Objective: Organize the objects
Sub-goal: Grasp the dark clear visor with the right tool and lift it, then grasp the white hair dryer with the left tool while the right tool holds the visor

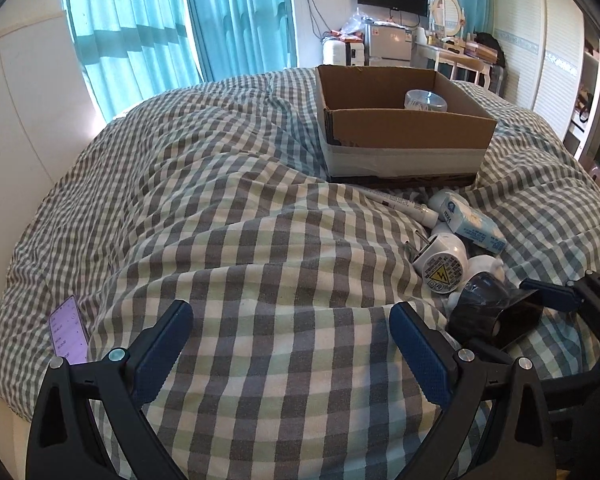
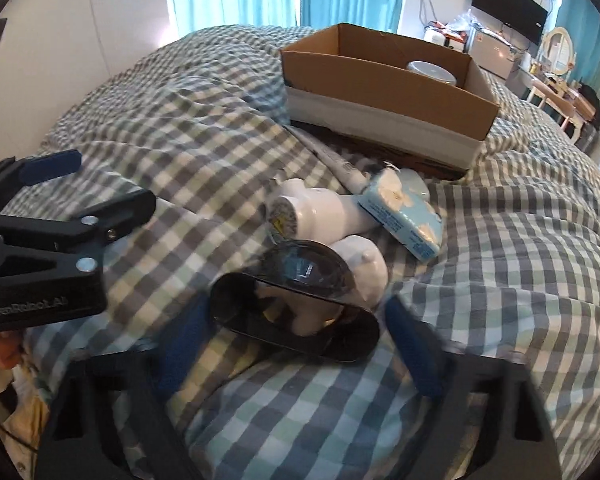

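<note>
Left tool wide open at the bottom of the left wrist view, nothing between its blue pads, only checked blanket under it. Right tool open too, low in the middle of the right wrist view, blurred, one blue finger on each side of a dark shiny roll, maybe tape; cannot tell if the fingers touch it. Same roll at lower right of the left wrist view, just beside the left tool's right finger. Behind the roll, a small pile on the bed, right of the middle: white plug with a yellow warning sign, blue tissue pack, thin white tube, all touching or nearly so. Higher up, near the top middle of both views, brown cardboard box sitting open on the blanket, with a clear round tub inside by its far wall. Phone with a lit purple screen lying at the lower left edge of the left wrist view. Blue curtains across the top.
</note>
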Available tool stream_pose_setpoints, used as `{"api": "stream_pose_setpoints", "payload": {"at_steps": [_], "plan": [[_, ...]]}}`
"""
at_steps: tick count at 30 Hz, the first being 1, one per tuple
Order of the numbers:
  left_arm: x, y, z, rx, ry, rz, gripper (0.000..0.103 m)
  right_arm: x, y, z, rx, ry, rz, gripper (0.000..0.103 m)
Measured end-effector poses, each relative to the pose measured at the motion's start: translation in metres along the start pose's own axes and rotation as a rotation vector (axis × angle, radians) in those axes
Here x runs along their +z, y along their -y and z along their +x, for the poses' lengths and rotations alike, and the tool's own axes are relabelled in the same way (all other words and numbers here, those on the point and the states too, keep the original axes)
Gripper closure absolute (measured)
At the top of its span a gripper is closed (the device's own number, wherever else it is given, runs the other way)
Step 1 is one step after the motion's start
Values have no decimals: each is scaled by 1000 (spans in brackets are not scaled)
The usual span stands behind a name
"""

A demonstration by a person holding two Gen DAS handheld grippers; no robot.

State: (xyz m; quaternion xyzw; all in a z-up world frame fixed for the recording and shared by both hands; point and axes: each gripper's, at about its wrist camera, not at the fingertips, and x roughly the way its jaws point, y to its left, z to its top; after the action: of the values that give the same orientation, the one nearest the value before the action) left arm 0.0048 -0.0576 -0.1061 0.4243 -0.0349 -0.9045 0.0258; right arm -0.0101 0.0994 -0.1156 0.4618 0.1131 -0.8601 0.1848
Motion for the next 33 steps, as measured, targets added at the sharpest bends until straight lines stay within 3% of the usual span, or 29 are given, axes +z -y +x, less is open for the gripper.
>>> {"api": "stream_pose_setpoints", "payload": {"at_steps": [6,15,19,23,28,33], "plan": [[2,8,-2,-16,1,3,2,3,14,-31,-50,96,20,29],[13,57,-2,-131,0,46,2,8,67,-78,-165,205,93,29],[25,73,7,-100,14,84,2,4,93,-86,-201,220,135,29],[37,81,25,-137,-11,97,2,-2,111,-88,-206,221,160,29],[38,99,53,-122,-72,156,3,-9,117,-83,-177,216,167,29],[43,107,72,-165,-120,147,17,-13,119,-79,-159,220,176,29]]}}
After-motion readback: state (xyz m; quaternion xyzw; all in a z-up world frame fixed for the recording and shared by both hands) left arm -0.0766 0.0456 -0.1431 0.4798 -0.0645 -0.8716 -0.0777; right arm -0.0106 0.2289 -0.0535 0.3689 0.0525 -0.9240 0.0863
